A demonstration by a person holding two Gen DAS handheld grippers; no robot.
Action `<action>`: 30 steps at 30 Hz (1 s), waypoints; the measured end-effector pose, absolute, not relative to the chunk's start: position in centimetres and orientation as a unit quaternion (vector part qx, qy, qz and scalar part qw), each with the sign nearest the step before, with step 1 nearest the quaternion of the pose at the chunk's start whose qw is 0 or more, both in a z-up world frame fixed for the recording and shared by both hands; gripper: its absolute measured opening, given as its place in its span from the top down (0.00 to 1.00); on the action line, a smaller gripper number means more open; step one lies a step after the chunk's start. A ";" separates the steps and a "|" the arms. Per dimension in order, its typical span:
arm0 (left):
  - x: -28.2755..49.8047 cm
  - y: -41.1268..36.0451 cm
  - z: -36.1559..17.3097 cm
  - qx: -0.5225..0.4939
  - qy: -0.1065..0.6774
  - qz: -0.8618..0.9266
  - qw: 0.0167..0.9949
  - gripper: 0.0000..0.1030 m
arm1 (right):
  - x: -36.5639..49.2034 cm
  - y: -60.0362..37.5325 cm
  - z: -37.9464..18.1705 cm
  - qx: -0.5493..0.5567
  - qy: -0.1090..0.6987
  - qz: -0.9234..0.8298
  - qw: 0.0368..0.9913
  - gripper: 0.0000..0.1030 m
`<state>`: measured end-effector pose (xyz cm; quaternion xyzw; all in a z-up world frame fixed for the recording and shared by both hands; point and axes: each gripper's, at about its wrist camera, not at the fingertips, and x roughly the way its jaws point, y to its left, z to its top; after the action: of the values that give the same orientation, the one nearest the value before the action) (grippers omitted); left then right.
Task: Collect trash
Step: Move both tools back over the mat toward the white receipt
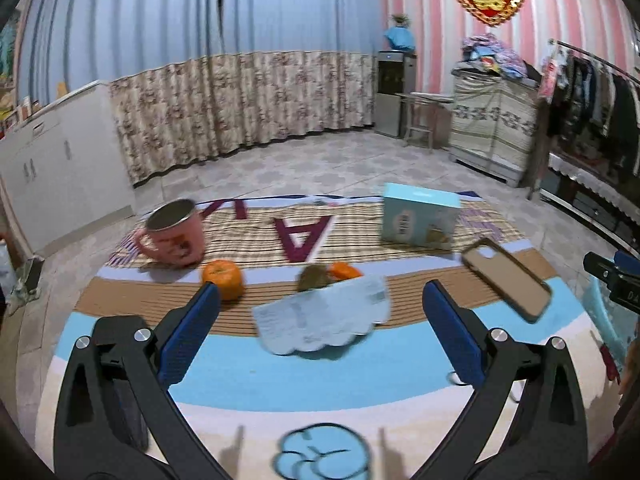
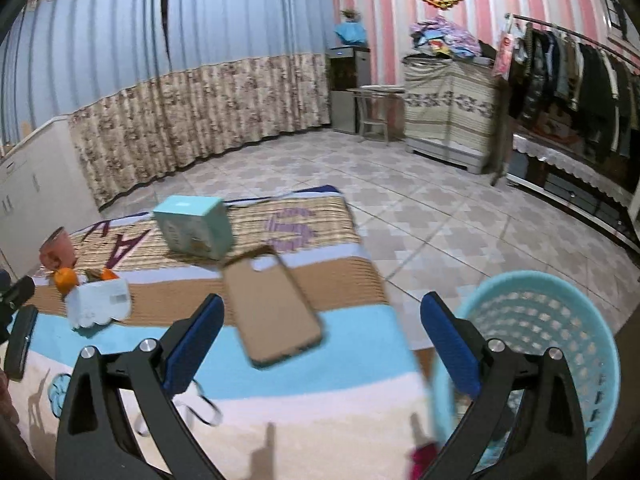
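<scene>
The room had blue curtains (image 1: 200, 20) and a tiled floor (image 2: 440, 208). Both grippers hovered low over the mat (image 1: 320, 380), jaws wide apart, holding nothing: the left gripper (image 1: 320, 304) faced a paper wrapper (image 1: 324, 320), the right gripper (image 2: 322, 312) a phone case (image 2: 272, 308), beside the basket (image 2: 560, 320).

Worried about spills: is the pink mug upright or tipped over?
Upright. The pink mug stands on its base on the mat, its open rim facing up.
</scene>
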<state>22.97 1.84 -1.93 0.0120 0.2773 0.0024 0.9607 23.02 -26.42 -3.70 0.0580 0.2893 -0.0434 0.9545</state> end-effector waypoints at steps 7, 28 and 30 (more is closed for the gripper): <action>23.4 4.9 -2.2 0.002 0.280 0.034 0.960 0.05 | 24.6 -21.7 -3.9 0.040 0.289 -0.028 0.956 0.06; 24.9 8.5 -5.1 -0.038 0.299 0.068 0.951 0.05 | 24.9 -18.6 -6.7 -0.013 0.302 -0.012 0.953 0.04; 25.1 8.4 -5.6 -0.041 0.307 0.062 0.949 0.05 | 25.2 -18.3 -6.9 -0.010 0.308 -0.001 0.951 0.04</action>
<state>25.08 8.39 -5.60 -0.0413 0.3070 0.0622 0.9488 25.15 -18.35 -6.94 -0.0100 0.3080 -0.0010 0.9513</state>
